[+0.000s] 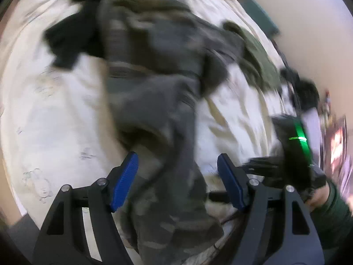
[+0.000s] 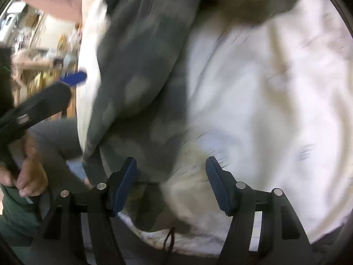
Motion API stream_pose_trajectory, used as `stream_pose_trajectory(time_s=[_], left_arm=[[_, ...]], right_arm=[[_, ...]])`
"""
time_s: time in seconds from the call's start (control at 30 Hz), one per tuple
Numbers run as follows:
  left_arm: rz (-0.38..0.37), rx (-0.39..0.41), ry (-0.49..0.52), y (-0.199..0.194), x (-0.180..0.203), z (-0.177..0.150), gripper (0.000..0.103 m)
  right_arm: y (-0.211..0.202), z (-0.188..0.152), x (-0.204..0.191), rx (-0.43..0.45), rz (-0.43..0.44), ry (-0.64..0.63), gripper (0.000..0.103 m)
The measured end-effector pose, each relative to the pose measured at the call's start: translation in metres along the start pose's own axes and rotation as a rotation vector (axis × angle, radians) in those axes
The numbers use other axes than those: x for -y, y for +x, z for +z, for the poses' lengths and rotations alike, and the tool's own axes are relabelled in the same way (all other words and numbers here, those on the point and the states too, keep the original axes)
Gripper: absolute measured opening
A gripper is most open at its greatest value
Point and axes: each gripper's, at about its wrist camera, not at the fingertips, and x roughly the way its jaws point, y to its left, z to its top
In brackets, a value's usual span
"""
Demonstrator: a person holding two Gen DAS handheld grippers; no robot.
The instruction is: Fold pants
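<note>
The left gripper (image 1: 177,180) has its jaws wide apart, and its blue pads (image 1: 124,181) press on nothing. The pants (image 1: 154,101), in grey-green camouflage cloth, lie under and between the jaws and run away from the gripper, far ahead of it, over a white sheet (image 1: 55,110). A dark cloth (image 1: 68,39) lies ahead and to the left, touching the pants. To the right of this gripper is the other tool with a green light, held by a hand (image 1: 317,196) in a green sleeve.

The right gripper (image 2: 171,182) is also wide, with nothing pressed between its pads (image 2: 125,185). One pants leg (image 2: 141,88) lies just ahead of its left finger and goes up and away; the sheet (image 2: 264,110) fills the right side. Both views are blurred, so the folds of the cloth are not clear.
</note>
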Motion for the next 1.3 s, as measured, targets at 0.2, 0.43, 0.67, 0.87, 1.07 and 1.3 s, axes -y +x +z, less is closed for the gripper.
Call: stream_pose_trajectory(time_s=[0.2,0.43,0.67,0.87,1.07,1.3], left_arm=[[0.134,0.08,-0.236,0.013,-0.046,0.033,0.069],[0.271,0.186,-0.111,0.027,-0.013,0.121,0.071],[0.31,0.221,-0.089,0.037,0.002,0.221,0.088],[0.432,0.203,0.02,0.08,0.031,0.292,0.095],[0.576,0.151,0.094,0.123,0.027,0.342,0.095],[0.687,0.079,0.095,0.148,0.004,0.344,0.094]], right_arm=[[-0.033,0.017,0.037,0.183,0.068,0.113,0.068],[-0.065,0.006,0.048,0.318,0.109,0.129,0.068],[-0.122,0.05,0.056,0.508,0.098,0.081,0.068],[-0.112,0.072,0.086,0.534,0.058,0.181,0.068],[-0.128,0.062,0.106,0.551,0.079,0.241,0.068],[-0.119,0.07,0.105,0.525,0.073,0.241,0.068]])
